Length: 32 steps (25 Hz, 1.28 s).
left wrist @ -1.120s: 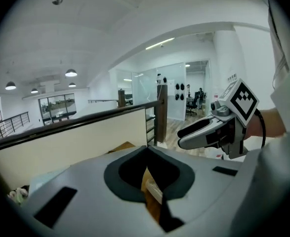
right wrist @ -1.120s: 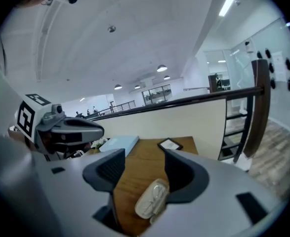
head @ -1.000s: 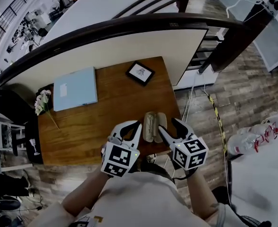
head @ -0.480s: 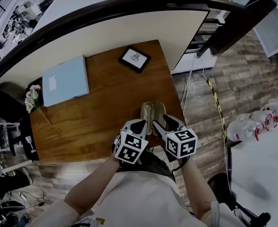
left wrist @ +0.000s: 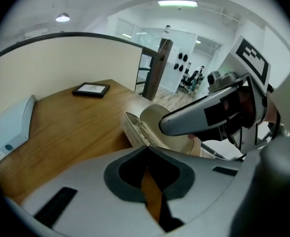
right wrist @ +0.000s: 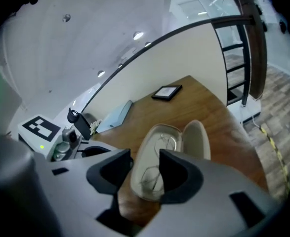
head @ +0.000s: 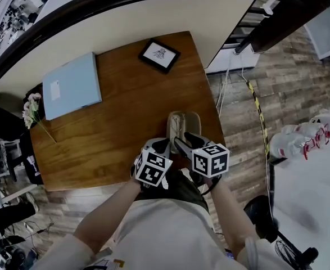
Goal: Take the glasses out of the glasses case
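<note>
Glasses (right wrist: 153, 177): wire-framed, lying in the tray of the open glasses case (head: 182, 125), its lid swung to the case's right so I can reach the frame from above. My right gripper (right wrist: 145, 157) hangs over the case's near end, jaws apart and closing (no pad pressing yet). My left gripper (left wrist: 145, 149), jaws together and empty, waits just left of the case, probably to steady it.
</note>
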Available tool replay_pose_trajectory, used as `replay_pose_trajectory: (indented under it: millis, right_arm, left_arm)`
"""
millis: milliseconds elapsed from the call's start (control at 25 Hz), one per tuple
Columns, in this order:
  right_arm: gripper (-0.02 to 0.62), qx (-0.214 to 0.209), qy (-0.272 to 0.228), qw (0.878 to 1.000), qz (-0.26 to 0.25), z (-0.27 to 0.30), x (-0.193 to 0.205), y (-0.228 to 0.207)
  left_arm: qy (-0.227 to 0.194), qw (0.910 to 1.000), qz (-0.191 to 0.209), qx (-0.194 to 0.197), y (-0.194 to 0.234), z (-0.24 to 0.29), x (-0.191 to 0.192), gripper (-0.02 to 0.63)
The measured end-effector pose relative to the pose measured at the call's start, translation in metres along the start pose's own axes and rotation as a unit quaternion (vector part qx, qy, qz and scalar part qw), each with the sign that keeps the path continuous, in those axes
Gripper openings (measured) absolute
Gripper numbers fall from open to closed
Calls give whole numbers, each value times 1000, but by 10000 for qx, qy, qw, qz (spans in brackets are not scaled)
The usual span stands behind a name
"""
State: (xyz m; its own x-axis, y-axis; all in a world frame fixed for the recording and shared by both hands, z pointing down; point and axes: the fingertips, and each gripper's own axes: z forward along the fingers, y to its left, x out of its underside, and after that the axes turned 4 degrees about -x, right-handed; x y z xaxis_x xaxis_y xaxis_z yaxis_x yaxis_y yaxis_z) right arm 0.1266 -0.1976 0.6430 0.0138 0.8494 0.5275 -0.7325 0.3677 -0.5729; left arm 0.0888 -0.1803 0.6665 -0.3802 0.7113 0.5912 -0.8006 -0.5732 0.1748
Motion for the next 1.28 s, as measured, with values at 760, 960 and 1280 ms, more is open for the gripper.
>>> replay_pose_trajectory:
  millis: [760, 960, 1280]
  right_arm:
    - [147, 980, 1297, 9862, -323, 55, 29, -23]
    - [144, 1456, 1240, 9815, -1, 59, 29, -26]
    - [132, 1598, 1535, 9735, -566, 73, 30, -22]
  left_arm:
    - [158, 9997, 77, -181, 33, 15, 29, 3]
    - [120, 9999, 94, -75, 33, 14, 31, 3]
    - [103, 9999, 108, 16, 34, 15, 31, 3]
